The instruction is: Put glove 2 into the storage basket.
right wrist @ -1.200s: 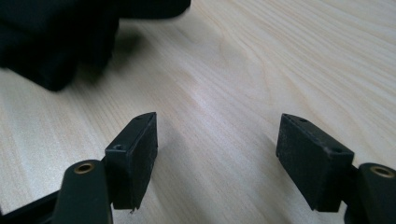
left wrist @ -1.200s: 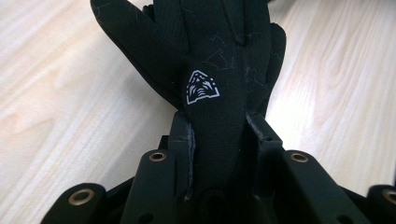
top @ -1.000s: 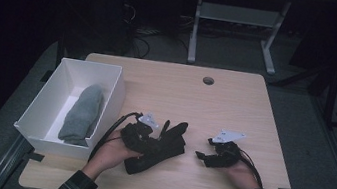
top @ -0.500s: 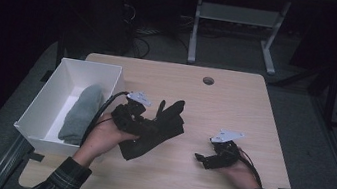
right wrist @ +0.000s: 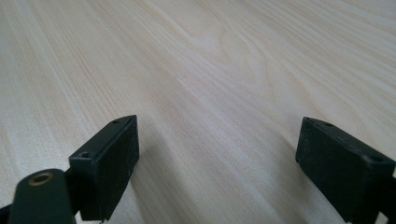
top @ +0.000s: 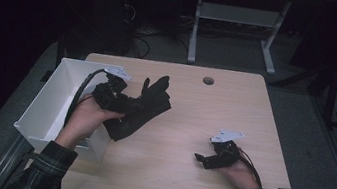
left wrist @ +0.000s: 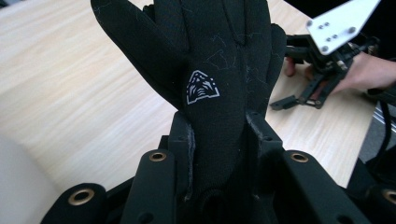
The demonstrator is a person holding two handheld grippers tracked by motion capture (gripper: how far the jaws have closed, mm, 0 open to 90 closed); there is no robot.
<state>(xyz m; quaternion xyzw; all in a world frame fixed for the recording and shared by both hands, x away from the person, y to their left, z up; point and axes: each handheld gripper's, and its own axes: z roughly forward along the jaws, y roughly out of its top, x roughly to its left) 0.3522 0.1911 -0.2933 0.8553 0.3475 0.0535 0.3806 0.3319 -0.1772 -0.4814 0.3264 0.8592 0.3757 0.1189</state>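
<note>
A black glove (top: 150, 104) with a small white emblem hangs above the wooden table (top: 234, 114), its fingers pointing up and away. My left gripper (top: 122, 102) is shut on its cuff end, beside the white bin (top: 46, 106). In the left gripper view the glove (left wrist: 210, 65) rises between the two jaws, which press on it from both sides. My right gripper (top: 201, 158) rests low over the table near the front right. Its jaws have just been opening, and in the right gripper view they (right wrist: 218, 128) stand wide apart with bare wood between them.
The white bin stands at the table's left edge, partly behind the left forearm. A round cable hole (top: 208, 81) sits near the far edge. A white table frame (top: 232, 28) and cables lie on the floor beyond. The other hand's gripper (left wrist: 317, 79) shows past the glove.
The left hand has lifted the glove off the table and carried it left, toward the bin. The right hand has stayed in place.
</note>
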